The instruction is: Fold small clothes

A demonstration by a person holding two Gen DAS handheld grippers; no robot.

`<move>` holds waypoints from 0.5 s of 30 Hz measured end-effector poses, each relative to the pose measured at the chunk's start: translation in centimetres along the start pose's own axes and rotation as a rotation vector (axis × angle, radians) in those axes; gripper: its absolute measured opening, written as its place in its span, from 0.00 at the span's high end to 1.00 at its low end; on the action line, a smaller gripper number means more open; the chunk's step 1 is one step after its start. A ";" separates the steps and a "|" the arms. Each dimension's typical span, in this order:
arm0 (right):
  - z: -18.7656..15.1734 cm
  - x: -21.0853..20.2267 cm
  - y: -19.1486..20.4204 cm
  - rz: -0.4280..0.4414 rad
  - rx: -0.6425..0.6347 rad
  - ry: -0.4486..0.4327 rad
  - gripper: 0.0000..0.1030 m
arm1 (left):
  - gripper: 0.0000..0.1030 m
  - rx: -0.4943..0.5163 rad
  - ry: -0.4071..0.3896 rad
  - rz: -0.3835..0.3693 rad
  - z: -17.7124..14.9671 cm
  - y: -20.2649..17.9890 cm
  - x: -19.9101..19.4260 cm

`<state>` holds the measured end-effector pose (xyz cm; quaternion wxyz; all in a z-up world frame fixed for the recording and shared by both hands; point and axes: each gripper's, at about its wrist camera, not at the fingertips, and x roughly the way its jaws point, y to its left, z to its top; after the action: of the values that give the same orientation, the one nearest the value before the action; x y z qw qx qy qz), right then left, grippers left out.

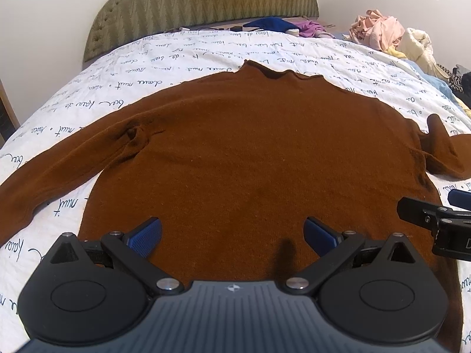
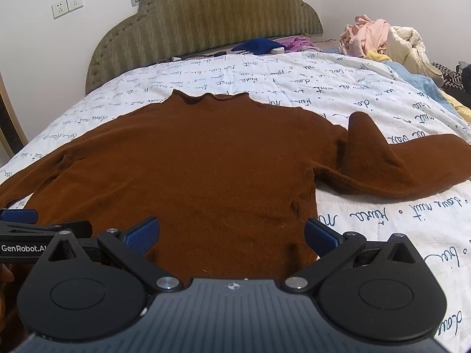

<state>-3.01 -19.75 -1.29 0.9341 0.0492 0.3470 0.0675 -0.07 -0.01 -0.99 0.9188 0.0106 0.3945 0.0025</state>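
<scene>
In the left wrist view, one brown sweater (image 1: 250, 153) lies flat on the bed (image 1: 188, 56), filling the middle of the frame with its collar toward the top and its hem at the bottom. Its two sleeves spread outward: one runs to the lower left edge, the other bunches up in a raised fold at the right. The left tool (image 1: 232, 236) sits at the bottom centre, its two blue-padded fingers (image 1: 145, 236) spread wide apart over the hem, gripping nothing. At the right edge a part of the right tool (image 1: 435, 214) shows, one tool only partly in frame. One green headboard (image 1: 203, 3) stands at the top, and one heap of pale clothes (image 1: 388, 35) lies in the upper right. In the right wrist view, the same sweater (image 2: 191, 170) lies in the middle, its collar toward the top and the bunched sleeve reaching to the right edge. The right tool (image 2: 232, 236) is at the bottom centre, its two fingers (image 2: 142, 235) likewise wide apart, over the hem's right corner and empty. The left tool (image 2: 32, 226) shows at the left edge. Two wall sockets (image 2: 67, 5) are in the upper left.
</scene>
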 end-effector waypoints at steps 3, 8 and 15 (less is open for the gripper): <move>-0.1 0.1 0.0 0.001 0.001 0.002 0.00 | 0.00 0.003 -0.002 0.006 -0.1 0.0 0.0; -0.1 0.1 0.0 0.002 0.002 0.002 0.00 | 0.00 0.000 0.004 0.005 0.1 -0.2 0.0; -0.2 0.1 0.0 0.003 0.001 0.002 0.00 | 0.00 0.003 0.011 0.003 0.1 -0.3 0.0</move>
<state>-3.06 -19.76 -1.48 0.9336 0.0501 0.3481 0.0688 0.03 -0.27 -0.89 0.9166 0.0127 0.3995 0.0030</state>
